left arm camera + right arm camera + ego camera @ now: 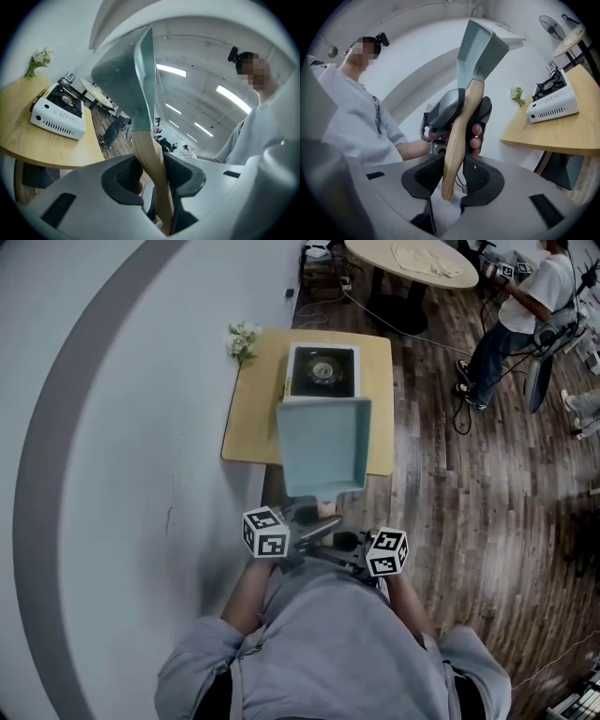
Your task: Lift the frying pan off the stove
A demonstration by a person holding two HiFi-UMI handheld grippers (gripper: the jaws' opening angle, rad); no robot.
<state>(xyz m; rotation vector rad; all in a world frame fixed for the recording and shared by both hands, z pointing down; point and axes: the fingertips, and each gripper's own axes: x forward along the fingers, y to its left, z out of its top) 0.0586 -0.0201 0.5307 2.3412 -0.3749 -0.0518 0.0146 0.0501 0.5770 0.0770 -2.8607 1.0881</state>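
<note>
frying pan (323,442) clear of stove (323,371), ahead of both grippers, above table's near edge | left gripper (152,176) and right gripper (452,176) clamp its wooden handle (457,140) | table (253,427) ahead, hard against wall (112,427) on the left; open wood floor (469,502) on the right

Square pale-teal frying pan (323,446), wooden handle (461,126), raised clear of white portable stove (323,371)

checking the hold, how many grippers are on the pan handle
2. The left gripper clamps the pan handle nearer the pan; the right gripper clamps its free end. None hidden.
</note>
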